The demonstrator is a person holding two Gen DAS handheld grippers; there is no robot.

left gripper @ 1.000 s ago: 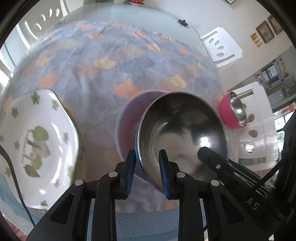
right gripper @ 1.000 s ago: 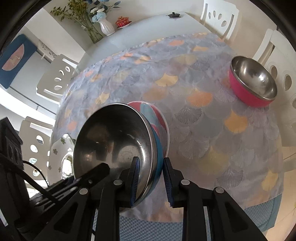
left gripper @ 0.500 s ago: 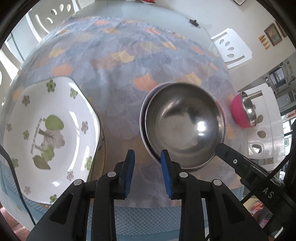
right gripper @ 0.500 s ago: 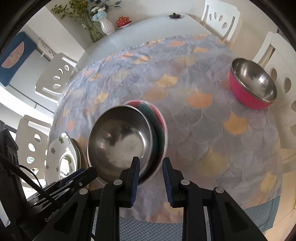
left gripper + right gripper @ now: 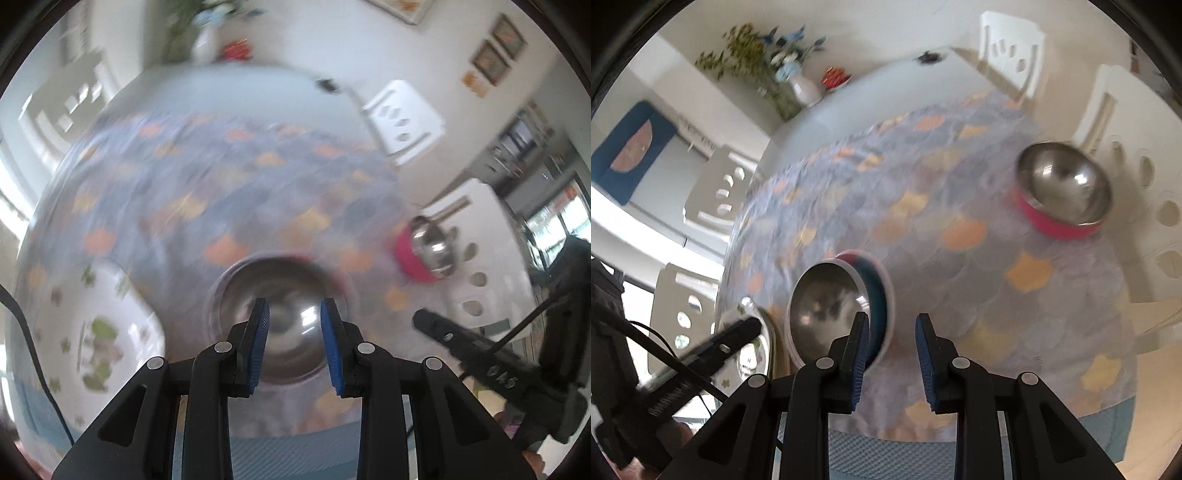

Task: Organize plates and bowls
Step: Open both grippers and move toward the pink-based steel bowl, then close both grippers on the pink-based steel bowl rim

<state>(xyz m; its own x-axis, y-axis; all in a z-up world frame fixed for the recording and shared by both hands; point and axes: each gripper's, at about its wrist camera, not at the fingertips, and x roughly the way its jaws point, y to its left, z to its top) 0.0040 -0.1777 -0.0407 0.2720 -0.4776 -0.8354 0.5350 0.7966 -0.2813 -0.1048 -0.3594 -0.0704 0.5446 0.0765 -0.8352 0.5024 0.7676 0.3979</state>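
Observation:
A steel bowl (image 5: 284, 295) sits nested in a stack of coloured bowls on the patterned tablecloth; it also shows in the right wrist view (image 5: 823, 310), with blue and pink rims (image 5: 882, 295) beside it. My left gripper (image 5: 294, 334) is open and empty, raised above the stack. My right gripper (image 5: 891, 345) is open and empty, just right of the stack. A pink bowl with a steel inside (image 5: 1063, 195) stands alone at the right; it also shows in the left wrist view (image 5: 424, 254). A white flowered plate (image 5: 92, 332) lies at the left.
White chairs (image 5: 1012, 48) stand around the table. A vase of flowers (image 5: 801, 85) and a red dish (image 5: 834, 77) stand at the far end. The table's near edge (image 5: 923, 454) is just below my grippers. Both views are blurred.
Both grippers let go of the steel bowl, which now rests in the stack. Both have pulled back and tilted up, so the bowls look smaller and farther.

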